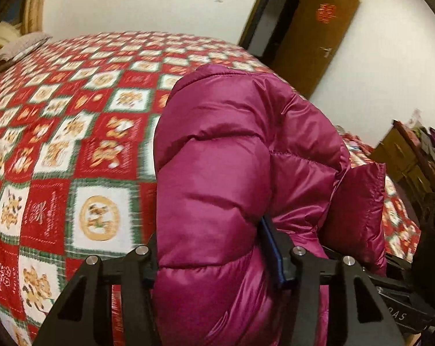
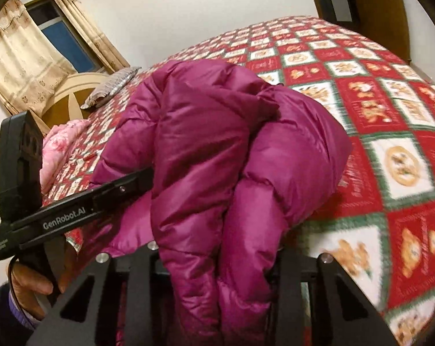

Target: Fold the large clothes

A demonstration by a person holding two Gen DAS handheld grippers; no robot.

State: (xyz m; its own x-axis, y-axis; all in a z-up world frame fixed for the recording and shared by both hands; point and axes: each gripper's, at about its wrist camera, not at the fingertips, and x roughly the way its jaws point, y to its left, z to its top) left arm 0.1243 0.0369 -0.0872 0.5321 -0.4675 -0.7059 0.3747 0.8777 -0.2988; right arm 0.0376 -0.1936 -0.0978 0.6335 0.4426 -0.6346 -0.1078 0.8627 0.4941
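Magenta puffer jacket (image 1: 232, 173) (bunched) on checked bedspread (image 1: 73, 132), bedroom.

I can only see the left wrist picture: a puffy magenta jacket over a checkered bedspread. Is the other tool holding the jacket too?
Observer: Yes. The right gripper has its jaws closed on a bunched fold of the magenta puffer jacket.
Operator: And who is holding the tool that I look through?
Observer: A person's left hand is wrapped around the handle under the left gripper. Its side reads "GenRobot.AI".
Operator: Is there anything else on the bed?
Observer: A pink floral blanket lies bunched by the headboard.
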